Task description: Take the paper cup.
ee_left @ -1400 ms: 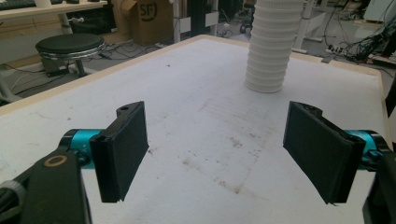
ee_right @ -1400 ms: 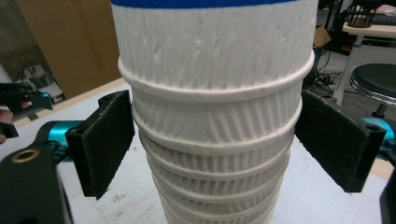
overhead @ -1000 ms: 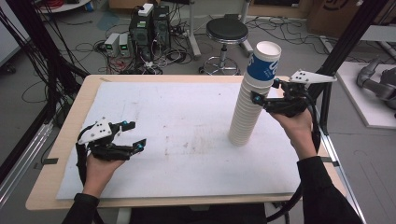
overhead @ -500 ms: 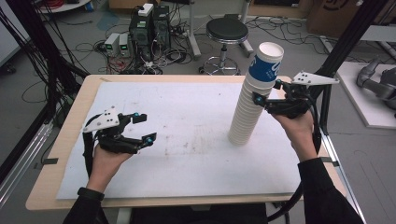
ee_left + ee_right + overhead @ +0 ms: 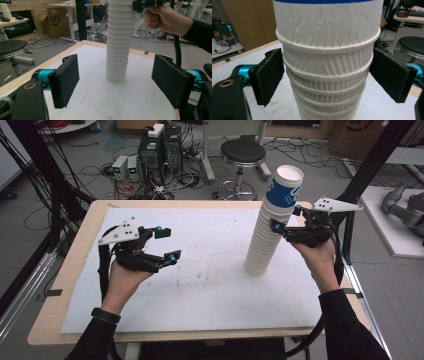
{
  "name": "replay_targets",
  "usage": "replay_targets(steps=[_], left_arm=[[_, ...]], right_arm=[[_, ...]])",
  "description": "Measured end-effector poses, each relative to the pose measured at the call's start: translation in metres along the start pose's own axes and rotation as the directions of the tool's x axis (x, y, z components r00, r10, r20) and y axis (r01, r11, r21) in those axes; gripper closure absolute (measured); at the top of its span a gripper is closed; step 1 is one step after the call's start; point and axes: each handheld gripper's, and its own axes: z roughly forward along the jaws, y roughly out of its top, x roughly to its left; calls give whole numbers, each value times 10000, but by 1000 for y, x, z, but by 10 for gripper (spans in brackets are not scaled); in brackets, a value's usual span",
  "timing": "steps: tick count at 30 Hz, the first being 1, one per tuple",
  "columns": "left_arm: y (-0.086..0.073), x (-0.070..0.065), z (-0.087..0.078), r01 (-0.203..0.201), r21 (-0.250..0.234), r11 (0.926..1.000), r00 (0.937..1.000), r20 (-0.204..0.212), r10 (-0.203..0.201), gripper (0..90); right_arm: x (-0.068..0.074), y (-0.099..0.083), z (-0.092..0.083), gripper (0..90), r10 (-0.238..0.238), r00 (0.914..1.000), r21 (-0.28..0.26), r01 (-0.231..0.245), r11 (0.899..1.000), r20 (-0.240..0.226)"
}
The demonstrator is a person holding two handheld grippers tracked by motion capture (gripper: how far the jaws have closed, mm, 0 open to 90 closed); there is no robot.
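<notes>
A tall stack of white ribbed paper cups [image 5: 265, 237] stands on the white sheet at the right of the table, and its top cup [image 5: 284, 187] has a blue band. My right gripper [image 5: 284, 220] grips the stack just under the blue cup; in the right gripper view both black pads [image 5: 270, 76] press on the stack's [image 5: 327, 57] sides. My left gripper [image 5: 166, 243] hovers above the table's left half, open and empty. In the left gripper view its pads [image 5: 65, 80] stand wide apart and frame the stack's base [image 5: 117, 50] farther off.
A white sheet [image 5: 200, 290] covers most of the wooden table [image 5: 75, 270]. Beyond the far edge are a black stool [image 5: 243, 152], computer boxes [image 5: 160, 145] and cables on the floor. A black frame post [image 5: 372, 165] rises at the right.
My left gripper has risen and moved right, toward the cup stack, with its jaws unchanged. The right gripper and the stack have stayed still.
</notes>
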Motion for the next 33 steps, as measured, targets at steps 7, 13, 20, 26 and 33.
replay_targets(steps=[7, 13, 20, 26, 33], left_arm=[[27, 3, 16, -108, -261, 9996, 9997, 193, 113, 215], [52, 4, 33, -380, -381, 9986, 9988, 279, 390, 212], [76, 8, 54, -363, -677, 9970, 9978, 534, 400, 211], [94, 7, 76, -373, -754, 9965, 9965, 723, 427, 207], [111, 5, 98, -393, -663, 9970, 9946, 935, 454, 191]], right_arm=[[1, 0, 0, 133, -1, 10000, 1, 1, 10000, 19], [0, -1, 0, 133, -45, 10000, -78, 45, 10000, -2], [0, -1, 0, 134, -49, 10000, -122, 49, 9999, -25], [0, -1, 0, 134, -29, 10000, -118, 29, 9999, -27], [0, -1, 0, 135, -76, 10000, -106, 76, 9999, -27]])
